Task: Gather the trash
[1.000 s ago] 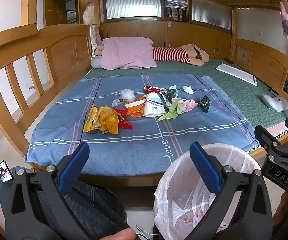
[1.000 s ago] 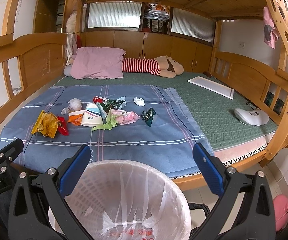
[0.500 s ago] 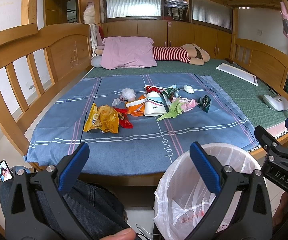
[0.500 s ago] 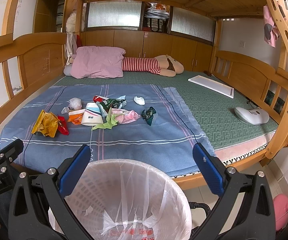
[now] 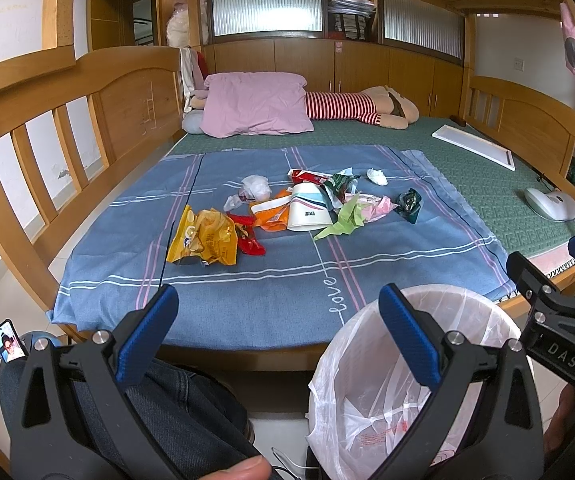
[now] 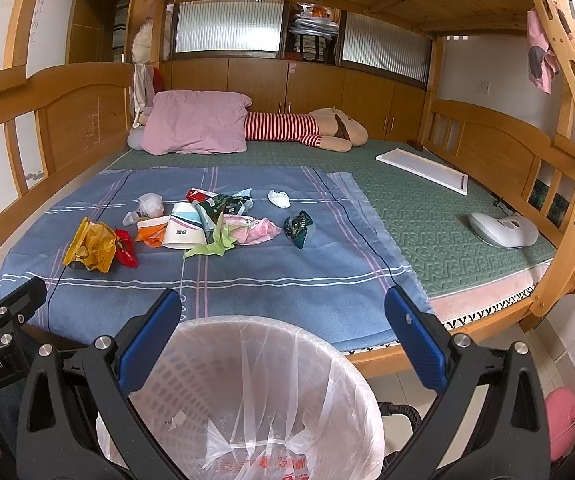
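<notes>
The left gripper (image 5: 273, 312) and right gripper (image 6: 281, 314) are both hanging spread wide, holding nothing, just above the bag-lined white waste basket (image 6: 287, 332) beside the bed. Well ahead, the litter is lying clustered on the blue sheet (image 5: 271, 292): a yellow snack bag (image 5: 203, 238), a paper cup (image 5: 309, 212) and a crumpled tissue (image 5: 376, 176).

Both cameras sit low at the bed's (image 5: 287, 280) foot edge, facing its far end. The right one hangs directly over the bin (image 6: 247, 392); both share the litter (image 5: 303, 212).
</notes>
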{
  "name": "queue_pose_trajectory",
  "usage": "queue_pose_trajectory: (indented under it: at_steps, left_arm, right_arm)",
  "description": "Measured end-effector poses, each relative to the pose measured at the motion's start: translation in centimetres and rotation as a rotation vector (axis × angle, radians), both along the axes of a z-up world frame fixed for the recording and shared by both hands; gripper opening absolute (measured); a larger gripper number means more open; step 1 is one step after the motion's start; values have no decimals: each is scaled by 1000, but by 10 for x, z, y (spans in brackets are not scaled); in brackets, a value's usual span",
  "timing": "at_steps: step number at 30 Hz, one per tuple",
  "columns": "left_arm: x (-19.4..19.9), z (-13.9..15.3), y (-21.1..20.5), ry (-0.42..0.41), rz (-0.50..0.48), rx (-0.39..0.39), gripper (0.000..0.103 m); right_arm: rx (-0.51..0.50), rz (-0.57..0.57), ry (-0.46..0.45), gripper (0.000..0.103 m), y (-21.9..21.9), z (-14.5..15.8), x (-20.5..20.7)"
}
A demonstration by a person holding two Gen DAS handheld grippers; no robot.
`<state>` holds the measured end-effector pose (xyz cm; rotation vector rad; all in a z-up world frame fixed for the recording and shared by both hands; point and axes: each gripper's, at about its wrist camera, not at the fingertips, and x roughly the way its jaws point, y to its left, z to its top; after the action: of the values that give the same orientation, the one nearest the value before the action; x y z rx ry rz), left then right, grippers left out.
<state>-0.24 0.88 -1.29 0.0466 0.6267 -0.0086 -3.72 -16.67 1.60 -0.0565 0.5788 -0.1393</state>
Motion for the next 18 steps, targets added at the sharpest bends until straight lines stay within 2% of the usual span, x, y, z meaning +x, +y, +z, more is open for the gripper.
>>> queue_pose_trajectory:
  at_steps: [18]
  left_arm:
    - [2,-2,0,15,5,1,100]
  right_arm:
    - [2,3,6,100,0,-4,0]
